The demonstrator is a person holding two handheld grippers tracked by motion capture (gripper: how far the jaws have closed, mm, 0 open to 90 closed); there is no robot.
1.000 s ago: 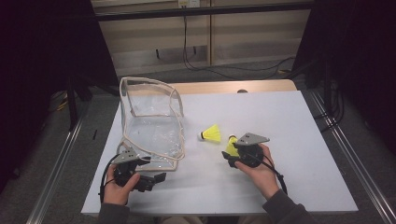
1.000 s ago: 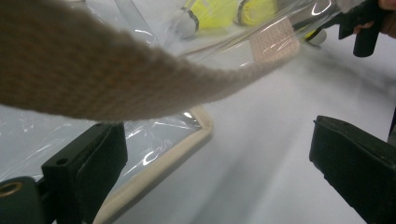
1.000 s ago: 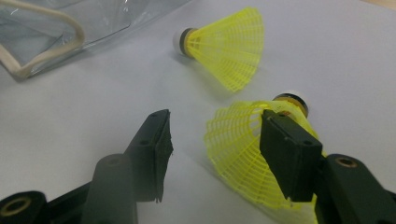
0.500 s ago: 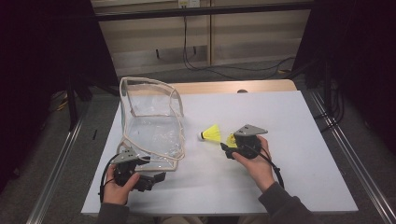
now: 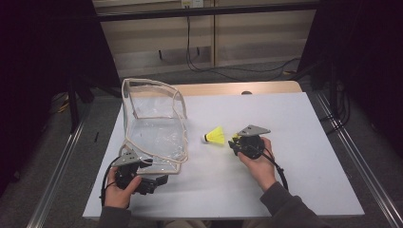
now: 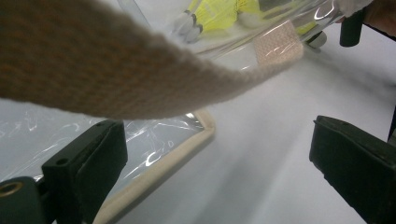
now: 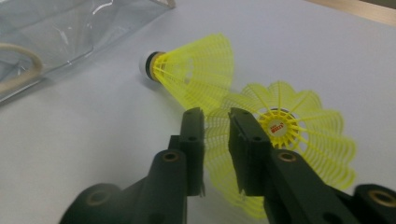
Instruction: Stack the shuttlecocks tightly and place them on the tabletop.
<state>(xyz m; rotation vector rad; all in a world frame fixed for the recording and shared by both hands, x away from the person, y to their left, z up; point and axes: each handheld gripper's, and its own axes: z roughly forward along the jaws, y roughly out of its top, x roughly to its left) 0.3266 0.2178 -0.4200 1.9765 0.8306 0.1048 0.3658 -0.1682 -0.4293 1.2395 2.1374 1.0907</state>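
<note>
Yellow mesh skirt of one shuttlecock [image 7: 280, 140] sits pinched in the right gripper [image 7: 215, 116] jaws above the surface; that thin hold could slip. Left gripper [image 6: 215, 154] gapes wide under the clear bag [image 5: 154, 128] strap.

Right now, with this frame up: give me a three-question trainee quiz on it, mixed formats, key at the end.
1. True or false: the right gripper is shut on the skirt of a yellow shuttlecock.
2. Multiple choice: the second shuttlecock lies A) inside the clear bag, B) on the table between bag and right gripper, C) in the left gripper.
3. Fill in: the left gripper's jaws are ____, beside the bag's near edge.

Key: 1 true; 2 B; 3 open.
</note>
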